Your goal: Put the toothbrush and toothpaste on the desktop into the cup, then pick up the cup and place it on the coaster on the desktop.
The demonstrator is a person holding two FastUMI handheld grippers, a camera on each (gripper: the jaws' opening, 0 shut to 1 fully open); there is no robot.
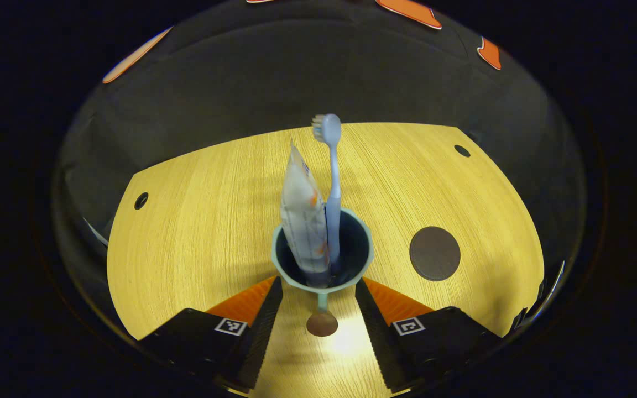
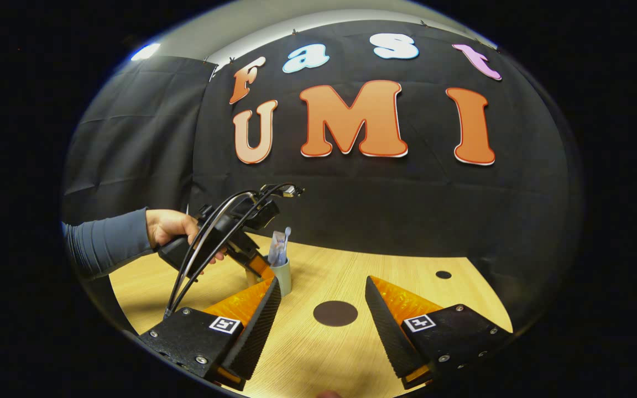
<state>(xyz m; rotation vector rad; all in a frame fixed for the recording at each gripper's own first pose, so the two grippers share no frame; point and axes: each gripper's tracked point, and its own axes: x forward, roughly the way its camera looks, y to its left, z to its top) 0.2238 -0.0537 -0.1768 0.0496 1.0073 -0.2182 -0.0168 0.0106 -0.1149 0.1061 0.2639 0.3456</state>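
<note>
A pale green cup (image 1: 351, 264) stands on the wooden desktop (image 1: 202, 221). A white toothpaste tube (image 1: 301, 213) and a light blue toothbrush (image 1: 333, 182) stand upright in it, bristles at the top. My left gripper (image 1: 319, 283) has the cup between its fingers, whose tips run in under the rim on both sides. A short stem with a brown round end (image 1: 322, 324) points from the cup toward the camera. The dark round coaster (image 1: 434, 253) lies to the cup's right. In the right gripper view the cup (image 2: 282, 278) is at the left and the coaster (image 2: 335, 313) lies ahead of my right gripper (image 2: 323, 279), which is open and holds nothing.
A hand (image 2: 170, 225) in a grey-blue sleeve (image 2: 105, 243) holds the left gripper (image 2: 241, 243), with black cables arching over it. The desktop has small round holes (image 1: 141, 200) (image 1: 461, 150) near its far corners. Black cloth walls close the booth behind the desk.
</note>
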